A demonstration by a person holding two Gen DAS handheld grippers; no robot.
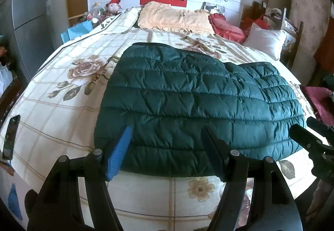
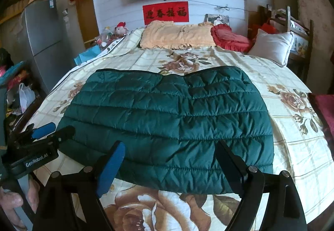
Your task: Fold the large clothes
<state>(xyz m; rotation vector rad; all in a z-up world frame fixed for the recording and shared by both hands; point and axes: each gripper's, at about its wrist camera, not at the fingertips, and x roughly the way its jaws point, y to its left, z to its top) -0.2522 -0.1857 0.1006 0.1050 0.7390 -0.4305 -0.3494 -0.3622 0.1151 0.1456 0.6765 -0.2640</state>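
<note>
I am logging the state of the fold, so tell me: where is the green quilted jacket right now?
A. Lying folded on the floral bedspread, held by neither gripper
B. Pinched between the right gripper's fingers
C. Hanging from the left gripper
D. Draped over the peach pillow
A: the green quilted jacket lies flat on the floral bedspread, and both the left gripper and the right gripper stand open with nothing pinched.

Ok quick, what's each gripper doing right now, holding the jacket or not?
Left gripper: open, holding nothing, above the near edge of the green quilted jacket.
Right gripper: open, holding nothing, jaws spread wide over the jacket's near edge.
</note>
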